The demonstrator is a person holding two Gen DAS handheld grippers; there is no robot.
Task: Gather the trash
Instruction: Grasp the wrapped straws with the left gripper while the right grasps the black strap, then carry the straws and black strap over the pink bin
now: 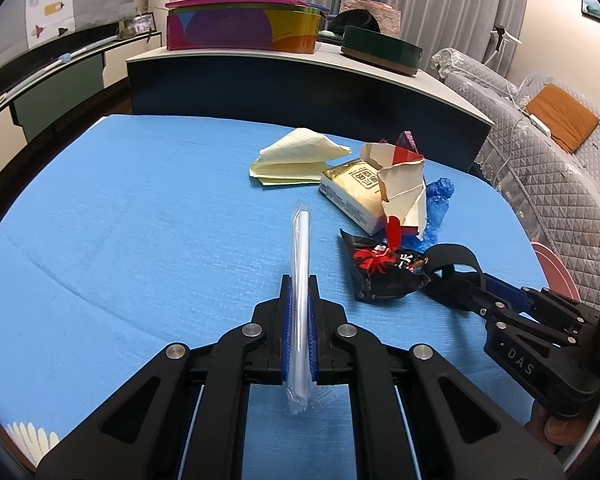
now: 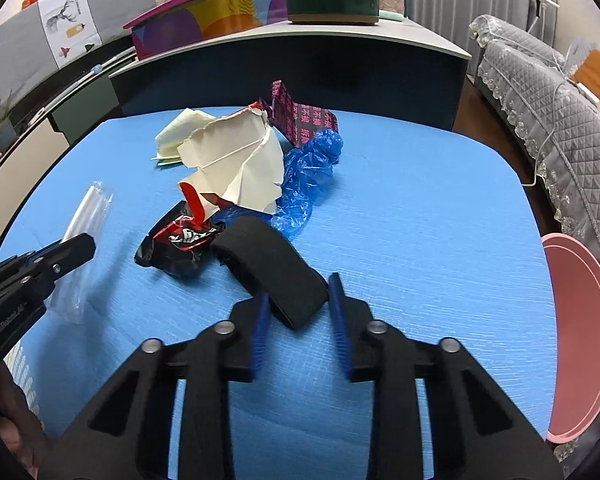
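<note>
Over the blue worktop [image 1: 120, 208]: left gripper [image 1: 299, 300] pinching wrapped straw [image 1: 300, 264] clear; right gripper [image 2: 298, 312] fingers parted, straddling black band [image 2: 268, 268], readying to grab.

A blue foam mat [image 1: 140, 220] covers the table, and the trash heap sits toward one o'clock of its centre in the left wrist view: a folded sheet of yellow lined paper [image 1: 296, 158] farthest back at twelve, a cream plastic snack packet [image 1: 350, 194] just right of it, a torn white-and-red cardboard carton [image 1: 404, 192] lying on that packet, and crumpled blue plastic film [image 1: 438, 200] at the carton's three o'clock. A black-and-red foil wrapper [image 1: 384, 272] lies in front of the carton at six o'clock, with a black elastic band loop [image 2: 272, 272] touching it on the right, between the fingers of the right gripper [image 2: 298, 316]. A clear-wrapped drinking straw [image 1: 300, 292] stands at nine o'clock of the wrapper, clamped in the left gripper [image 1: 299, 300], and a round pink plastic bin [image 2: 580, 340] sits off the mat's edge at three o'clock.
</note>
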